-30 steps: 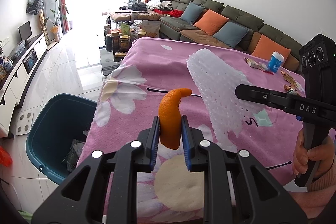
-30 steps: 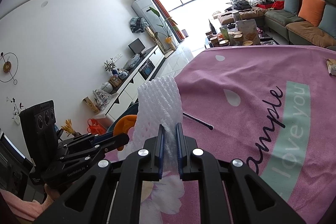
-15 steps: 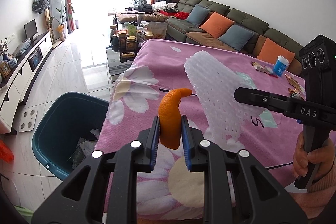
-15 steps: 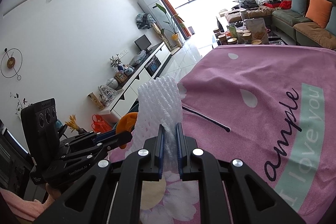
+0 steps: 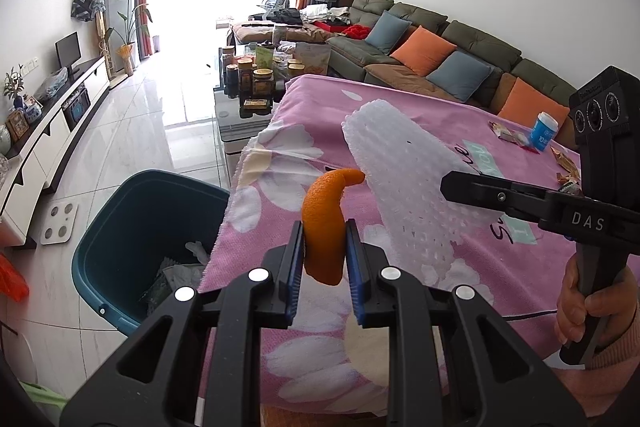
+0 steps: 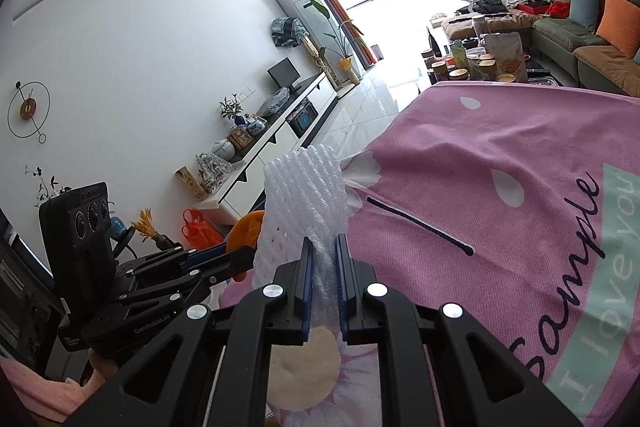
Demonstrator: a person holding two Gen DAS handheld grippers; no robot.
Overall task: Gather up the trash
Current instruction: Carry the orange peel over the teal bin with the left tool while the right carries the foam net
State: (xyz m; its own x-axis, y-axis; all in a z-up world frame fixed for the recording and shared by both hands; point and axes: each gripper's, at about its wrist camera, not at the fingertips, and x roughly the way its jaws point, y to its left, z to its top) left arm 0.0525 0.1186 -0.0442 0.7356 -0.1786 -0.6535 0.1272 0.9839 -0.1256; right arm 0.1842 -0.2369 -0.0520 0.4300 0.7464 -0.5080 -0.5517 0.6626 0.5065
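A dark teal bin (image 5: 132, 227) stands on the shiny tile floor, just beside the left edge of the counter (image 5: 400, 119), which has a soft pink flower blanket on it. Crumpled trash lies inside the bin. The left claw (image 5: 323, 251) is clenched on a curled, bumpy orange peel (image 5: 323, 223) above the counter's left edge. The right claw (image 6: 322, 267) squeezes a white foam net (image 6: 304, 195), soft and full of holes. A blue cup (image 5: 542, 131) and wrappers (image 5: 508, 135) sit near the far right edge.
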